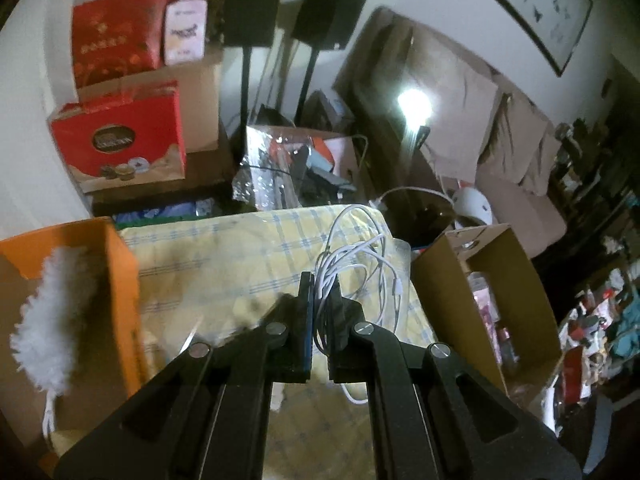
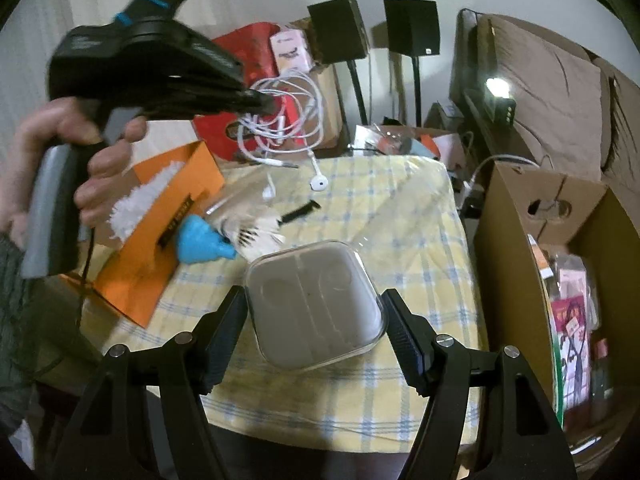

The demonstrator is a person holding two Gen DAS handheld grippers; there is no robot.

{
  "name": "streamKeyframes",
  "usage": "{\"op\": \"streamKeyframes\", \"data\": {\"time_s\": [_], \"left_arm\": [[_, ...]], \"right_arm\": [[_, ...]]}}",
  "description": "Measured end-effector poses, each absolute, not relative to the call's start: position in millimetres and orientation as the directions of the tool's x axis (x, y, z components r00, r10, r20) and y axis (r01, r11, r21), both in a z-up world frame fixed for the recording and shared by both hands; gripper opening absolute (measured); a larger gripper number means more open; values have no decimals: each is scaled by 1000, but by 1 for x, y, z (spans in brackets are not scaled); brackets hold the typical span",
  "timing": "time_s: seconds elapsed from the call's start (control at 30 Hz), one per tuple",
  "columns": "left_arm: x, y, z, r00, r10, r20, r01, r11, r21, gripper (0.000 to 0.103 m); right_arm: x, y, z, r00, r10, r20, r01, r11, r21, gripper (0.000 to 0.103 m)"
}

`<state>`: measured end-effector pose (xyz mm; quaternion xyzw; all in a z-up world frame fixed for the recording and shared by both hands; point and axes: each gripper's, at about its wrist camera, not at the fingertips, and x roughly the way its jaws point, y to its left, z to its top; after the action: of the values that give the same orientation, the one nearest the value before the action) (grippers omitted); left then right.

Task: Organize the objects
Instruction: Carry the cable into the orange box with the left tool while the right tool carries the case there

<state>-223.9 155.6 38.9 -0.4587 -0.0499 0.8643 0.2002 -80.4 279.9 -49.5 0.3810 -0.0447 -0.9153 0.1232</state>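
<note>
1. We judge the main risk to be the white earphone cable [image 2: 280,120] slipping: our left gripper [image 1: 320,300] is clenched on only a few strands of the tangle, and loose loops and the earbuds [image 2: 318,184] dangle free above the checked tablecloth [image 2: 400,208].
2. A dangling earbud could snag the orange box [image 2: 160,240] with the white duster [image 2: 140,200] in it, at the cloth's left edge, and tug the bundle out.
3. The clear plastic case [image 2: 316,304] could skid on the cloth if our right gripper [image 2: 316,336] closes unevenly.
4. The cable sits pinched between the left fingers [image 1: 306,320], lifted clear of the cloth.
5. The case lies on the cloth's near part, between the right fingers [image 2: 228,332], which stand apart beside its two sides; we cannot tell whether they press it.
</note>
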Motion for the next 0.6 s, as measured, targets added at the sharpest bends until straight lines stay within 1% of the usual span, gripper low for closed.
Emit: {"op": "streamKeyframes", "data": {"time_s": [0.3,0.47,0.6], "left_arm": [[-191,80,69,-545,422,-725,-261,-907,-332,5],[-172,36,85,-579,412,-704,-242,-911,-334,5],[-160,1,88,-591,395,-703,-215,-917,-335,5]], "right_arm": [[-82,243,-29,-670,-308,-676,261,-950,173,70],[-86,218,-19,-661,-353,-662,313,-932,184,70],[-89,196,-13,-648,-383,-658,353,-917,187,70]]}}
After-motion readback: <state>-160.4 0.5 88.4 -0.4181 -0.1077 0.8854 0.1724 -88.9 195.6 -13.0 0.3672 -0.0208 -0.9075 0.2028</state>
